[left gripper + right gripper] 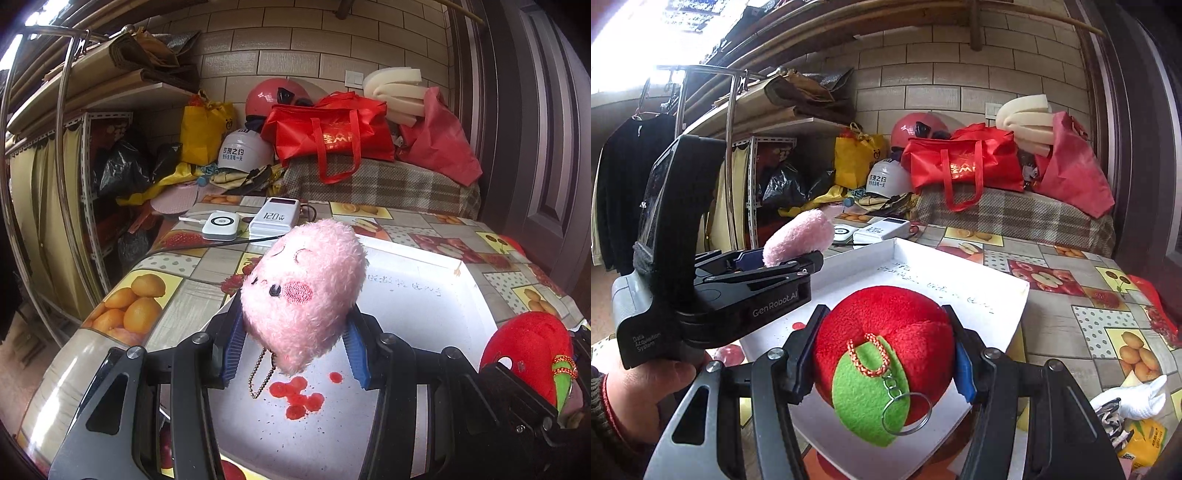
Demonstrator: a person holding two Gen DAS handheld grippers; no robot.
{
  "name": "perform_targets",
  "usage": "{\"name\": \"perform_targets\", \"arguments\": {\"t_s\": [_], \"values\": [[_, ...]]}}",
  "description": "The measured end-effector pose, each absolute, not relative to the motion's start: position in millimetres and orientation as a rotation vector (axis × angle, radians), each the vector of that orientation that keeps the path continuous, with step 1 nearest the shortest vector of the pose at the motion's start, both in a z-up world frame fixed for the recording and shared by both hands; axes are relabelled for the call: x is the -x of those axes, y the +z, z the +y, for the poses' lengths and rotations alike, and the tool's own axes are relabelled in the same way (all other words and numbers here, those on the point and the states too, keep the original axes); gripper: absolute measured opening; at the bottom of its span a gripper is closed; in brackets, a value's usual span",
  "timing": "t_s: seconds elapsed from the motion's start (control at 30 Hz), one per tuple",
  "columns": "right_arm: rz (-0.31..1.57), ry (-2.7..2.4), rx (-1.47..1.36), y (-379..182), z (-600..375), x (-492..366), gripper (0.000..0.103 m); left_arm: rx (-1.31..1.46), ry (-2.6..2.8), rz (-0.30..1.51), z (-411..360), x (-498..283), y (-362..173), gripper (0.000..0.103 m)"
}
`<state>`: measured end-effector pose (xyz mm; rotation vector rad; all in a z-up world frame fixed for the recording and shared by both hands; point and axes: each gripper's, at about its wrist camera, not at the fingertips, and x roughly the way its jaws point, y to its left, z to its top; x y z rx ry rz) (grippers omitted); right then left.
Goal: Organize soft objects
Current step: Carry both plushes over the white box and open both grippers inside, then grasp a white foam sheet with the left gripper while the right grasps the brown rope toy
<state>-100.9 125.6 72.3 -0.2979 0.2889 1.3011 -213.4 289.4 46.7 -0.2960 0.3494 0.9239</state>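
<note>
My left gripper is shut on a pink plush toy with a stitched face and a bead chain hanging below it. It hangs over a shallow white box lid on the table. My right gripper is shut on a red plush apple with a green felt leaf and a metal key ring, above the near part of the same white box lid. In the right wrist view the left gripper sits to the left with the pink plush toy sticking up. The red plush apple shows at the right edge of the left wrist view.
The table has a fruit-pattern cloth. Two white power banks with cables lie at its far side. A white cloth and a yellow packet lie at the right. Behind stand red bags, helmets, foam and a shelf.
</note>
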Motion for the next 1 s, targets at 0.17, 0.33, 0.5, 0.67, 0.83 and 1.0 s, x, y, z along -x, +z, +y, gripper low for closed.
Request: {"name": "perform_targets", "arguments": {"t_s": [0.17,0.33,0.5,0.67,0.83,1.0], "values": [[0.395,1.259,0.289,68,144,81,0.06,0.355,0.935,0.401,305,209,41,0.048],[0.441,1.239,0.328,64,155,80,0.062,0.269,0.945,0.437,295,194,42,0.049],[0.486,1.209,0.345,60,160,76,0.073,0.215,0.983,0.437,287,191,44,0.054],[0.516,1.19,0.3,60,155,67,0.088,0.206,1.054,0.418,284,196,45,0.088],[0.516,1.185,0.281,62,153,66,0.103,0.238,1.079,0.388,287,205,46,0.103],[0.461,1.18,0.287,67,150,74,0.103,0.222,1.088,0.342,280,211,48,0.103]]}}
